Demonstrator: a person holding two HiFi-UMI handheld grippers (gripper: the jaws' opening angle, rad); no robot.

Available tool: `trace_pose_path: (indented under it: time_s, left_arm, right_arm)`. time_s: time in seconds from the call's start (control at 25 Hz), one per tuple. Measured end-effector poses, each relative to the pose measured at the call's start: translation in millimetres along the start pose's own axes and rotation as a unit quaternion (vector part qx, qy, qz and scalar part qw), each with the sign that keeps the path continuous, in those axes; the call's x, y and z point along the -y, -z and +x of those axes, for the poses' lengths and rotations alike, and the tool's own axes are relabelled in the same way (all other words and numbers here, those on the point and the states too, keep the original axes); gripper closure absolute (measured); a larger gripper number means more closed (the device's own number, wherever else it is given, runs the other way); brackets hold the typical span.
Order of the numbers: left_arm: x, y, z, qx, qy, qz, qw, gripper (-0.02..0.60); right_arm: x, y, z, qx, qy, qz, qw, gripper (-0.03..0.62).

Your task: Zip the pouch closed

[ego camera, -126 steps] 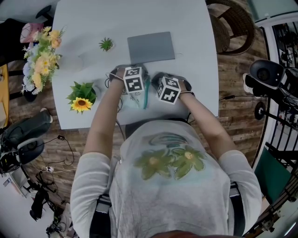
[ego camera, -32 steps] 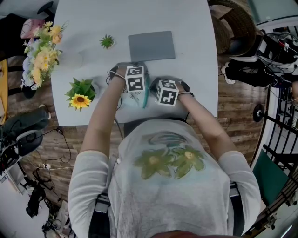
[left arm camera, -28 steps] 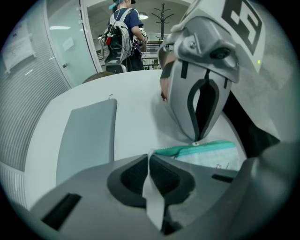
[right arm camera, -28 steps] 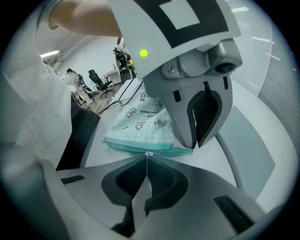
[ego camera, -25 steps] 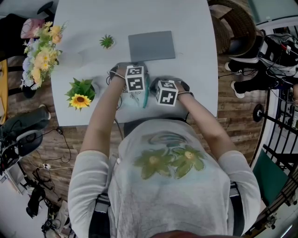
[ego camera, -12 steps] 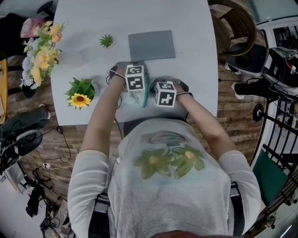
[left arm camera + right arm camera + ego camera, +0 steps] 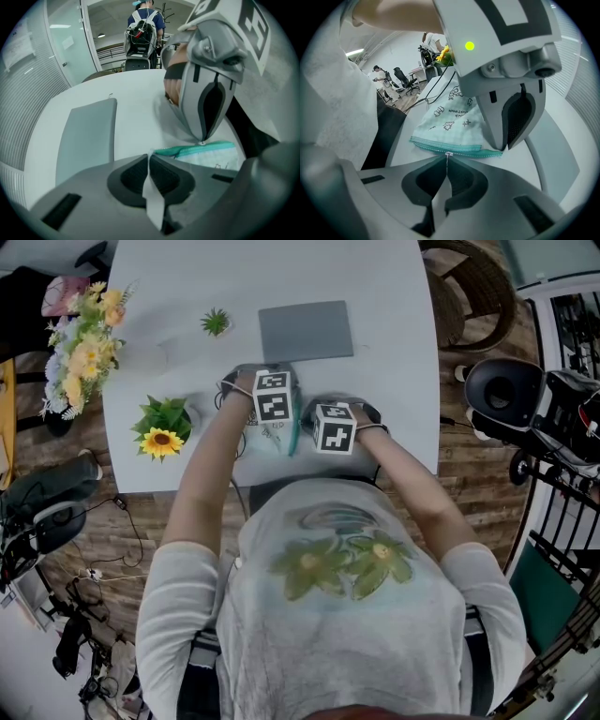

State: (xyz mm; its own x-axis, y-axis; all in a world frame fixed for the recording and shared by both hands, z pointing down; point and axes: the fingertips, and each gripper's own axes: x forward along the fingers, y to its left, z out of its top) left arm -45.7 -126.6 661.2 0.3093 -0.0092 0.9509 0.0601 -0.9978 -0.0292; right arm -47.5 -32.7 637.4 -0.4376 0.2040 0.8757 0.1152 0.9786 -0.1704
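A pale printed pouch with a teal zipper band lies near the table's front edge, between my two grippers. My left gripper is shut on a pale fabric tab at the end of the pouch; the zipper band runs off to its right. My right gripper is shut on the small metal zipper pull, partway along the band. Each gripper shows in the other's view, close above the pouch. In the head view the marker cubes hide both sets of jaws.
A flat grey pad lies just beyond the grippers. A sunflower pot, a small green plant and a flower bouquet stand at the left. The white table's front edge is close to the person's body. A cable runs under the left forearm.
Both grippers and the pouch stay where they were, with the same holds. Only things on the floor beyond the table's right side have shifted.
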Motion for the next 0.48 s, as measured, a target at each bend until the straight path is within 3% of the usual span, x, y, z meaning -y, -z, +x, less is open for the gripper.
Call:
trace_pose_path:
  time_s: [0.48]
  left_arm:
    - [0.4, -1.7, -1.7, -0.004, -0.002, 0.000, 1.0000, 0.561]
  right_arm:
    - [-5.7, -1.1, 0.5, -0.001, -0.009, -0.006, 1.000, 0.574]
